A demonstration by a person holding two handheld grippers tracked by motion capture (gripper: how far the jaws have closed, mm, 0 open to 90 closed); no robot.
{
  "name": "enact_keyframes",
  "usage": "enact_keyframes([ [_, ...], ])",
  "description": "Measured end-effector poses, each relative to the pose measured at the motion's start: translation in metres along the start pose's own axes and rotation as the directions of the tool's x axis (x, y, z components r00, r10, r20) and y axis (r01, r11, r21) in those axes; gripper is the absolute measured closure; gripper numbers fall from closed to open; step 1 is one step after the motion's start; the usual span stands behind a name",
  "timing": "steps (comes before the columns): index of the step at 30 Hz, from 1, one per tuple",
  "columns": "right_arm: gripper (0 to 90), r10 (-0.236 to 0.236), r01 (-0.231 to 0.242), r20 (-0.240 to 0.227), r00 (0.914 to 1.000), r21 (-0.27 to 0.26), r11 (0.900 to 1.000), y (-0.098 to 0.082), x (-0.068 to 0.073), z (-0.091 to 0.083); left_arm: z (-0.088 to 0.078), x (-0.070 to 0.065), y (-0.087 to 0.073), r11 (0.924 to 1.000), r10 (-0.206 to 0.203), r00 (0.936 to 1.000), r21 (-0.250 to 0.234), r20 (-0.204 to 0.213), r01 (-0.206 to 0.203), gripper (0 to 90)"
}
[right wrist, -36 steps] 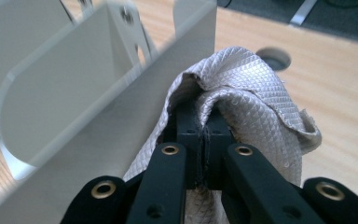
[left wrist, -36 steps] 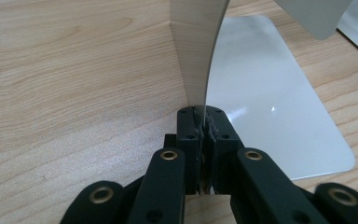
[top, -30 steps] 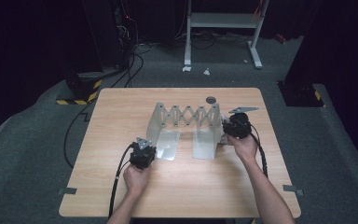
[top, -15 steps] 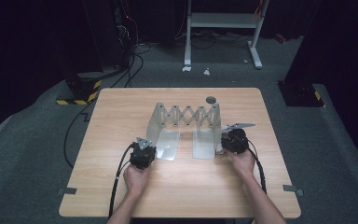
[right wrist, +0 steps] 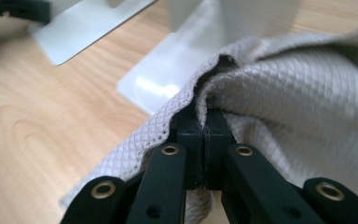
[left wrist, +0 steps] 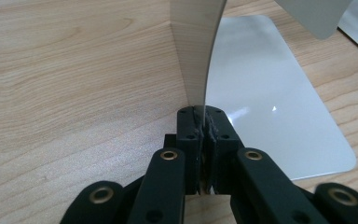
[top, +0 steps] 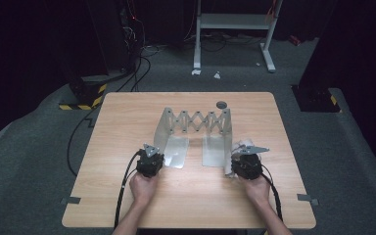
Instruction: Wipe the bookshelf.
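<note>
I have the left gripper (top: 150,160) clamped thin on the near edge of the left upright plate (left wrist: 196,51) of the metal folding rack (top: 196,128), which stands mid-tabletop with its scissor link running left to right, parallel to the far edge. My right gripper (top: 245,164) pinches a grey mesh cloth (right wrist: 279,93), bunched against the right plate's (top: 215,147) outer side, toward the tabletop's right edge. So I judge the wipe falls to the right hand, while the left steadies.

A smooth, glossy metal rack (top: 196,132) stands on the matt wood-grain table (top: 127,122); the cloth (right wrist: 284,93) is waffle-textured.
</note>
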State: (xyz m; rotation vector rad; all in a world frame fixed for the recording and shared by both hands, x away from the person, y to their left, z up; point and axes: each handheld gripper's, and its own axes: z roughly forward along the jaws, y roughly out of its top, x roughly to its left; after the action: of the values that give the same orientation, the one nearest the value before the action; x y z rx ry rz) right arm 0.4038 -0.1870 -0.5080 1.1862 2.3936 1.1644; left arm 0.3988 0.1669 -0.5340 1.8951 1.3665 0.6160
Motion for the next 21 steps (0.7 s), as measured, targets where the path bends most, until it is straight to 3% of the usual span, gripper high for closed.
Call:
enact_keyframes([
  [6,88.7,-0.049,0.049,-0.012,0.9987,-0.014,0.999,0.005,0.018,0.000,0.000,0.000,0.000,1.0000,0.000,1.0000,0.000,0.000,0.000,84.8],
  [11,88.7,-0.100,0.100,-0.017,0.9949,-0.004,0.995,0.014,0.033,0.011,0.000,0.000,0.000,1.0000,-0.001,1.0000,0.000,0.001,0.001,84.8],
  [15,88.8,-0.132,0.132,-0.002,0.9912,0.022,0.991,0.018,0.042,0.025,0.000,0.000,0.000,1.0000,-0.004,1.0000,-0.002,0.004,0.004,84.8],
  [21,88.8,-0.144,0.142,0.020,0.9893,0.077,0.987,0.022,0.045,0.046,0.000,0.001,0.000,1.0000,-0.007,1.0000,-0.001,0.006,0.007,84.8],
])
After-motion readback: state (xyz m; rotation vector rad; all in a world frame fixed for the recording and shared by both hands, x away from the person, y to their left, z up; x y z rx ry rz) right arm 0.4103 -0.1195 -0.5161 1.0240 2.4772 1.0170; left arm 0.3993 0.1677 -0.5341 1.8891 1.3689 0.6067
